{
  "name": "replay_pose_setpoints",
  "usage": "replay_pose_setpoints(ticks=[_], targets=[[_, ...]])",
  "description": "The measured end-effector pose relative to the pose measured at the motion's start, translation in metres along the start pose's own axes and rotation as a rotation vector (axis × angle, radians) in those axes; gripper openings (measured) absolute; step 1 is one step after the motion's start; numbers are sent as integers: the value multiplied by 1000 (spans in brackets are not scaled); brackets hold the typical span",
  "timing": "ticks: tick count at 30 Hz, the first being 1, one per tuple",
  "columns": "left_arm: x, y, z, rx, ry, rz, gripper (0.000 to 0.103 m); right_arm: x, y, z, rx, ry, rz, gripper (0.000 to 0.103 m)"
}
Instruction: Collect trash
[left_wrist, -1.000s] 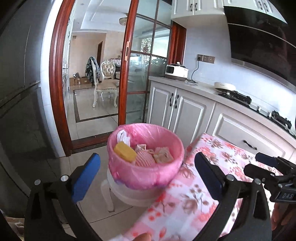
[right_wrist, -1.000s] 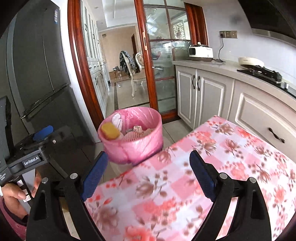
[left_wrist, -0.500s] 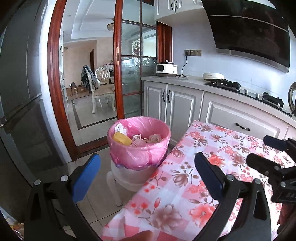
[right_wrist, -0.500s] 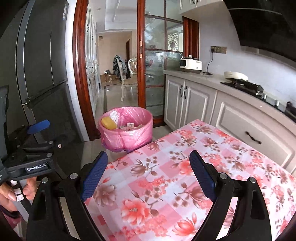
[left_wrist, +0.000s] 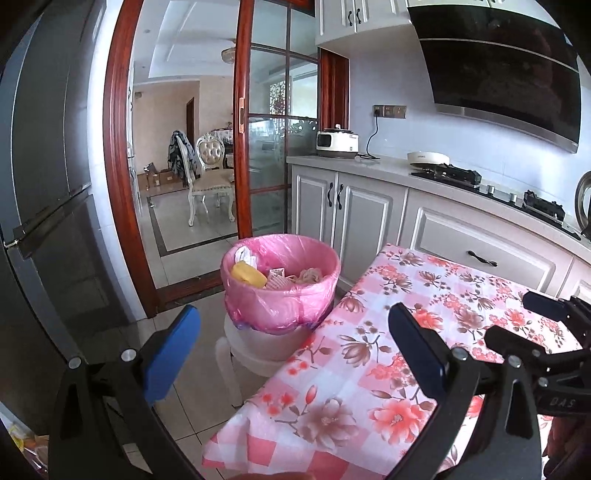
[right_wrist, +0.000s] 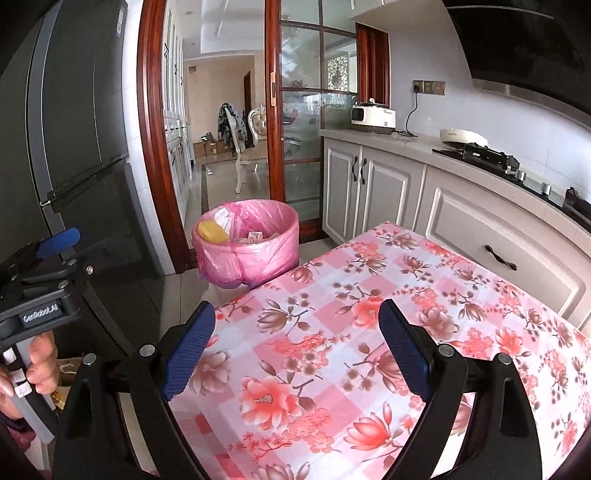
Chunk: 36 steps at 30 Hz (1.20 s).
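Trash is nowhere on the flowered tablecloth (right_wrist: 388, 314) filling the lower right of both views; nearest the lenses, the left gripper (left_wrist: 295, 347) and right gripper (right_wrist: 295, 343) are both spread wide and hold nothing. Further back, centre-left, the pink-lined bin (left_wrist: 280, 286) on its white stool (left_wrist: 255, 350) beside the table's far corner already holds a yellow item (left_wrist: 248, 273) and crumpled wrappers (left_wrist: 295, 278). Collection looks largely done, as far as the visible cloth shows.
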<state>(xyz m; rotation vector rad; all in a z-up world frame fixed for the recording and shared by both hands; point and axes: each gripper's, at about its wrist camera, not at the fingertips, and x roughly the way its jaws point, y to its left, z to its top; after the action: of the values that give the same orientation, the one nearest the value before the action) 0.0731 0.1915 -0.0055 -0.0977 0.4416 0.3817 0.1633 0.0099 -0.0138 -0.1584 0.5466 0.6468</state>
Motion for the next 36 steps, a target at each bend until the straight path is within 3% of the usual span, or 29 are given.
replay_pose_setpoints(ticks=[36], targets=[[-11,-8,-10,77,7,-29,99,-6,2,2,19,-28,-3,85]])
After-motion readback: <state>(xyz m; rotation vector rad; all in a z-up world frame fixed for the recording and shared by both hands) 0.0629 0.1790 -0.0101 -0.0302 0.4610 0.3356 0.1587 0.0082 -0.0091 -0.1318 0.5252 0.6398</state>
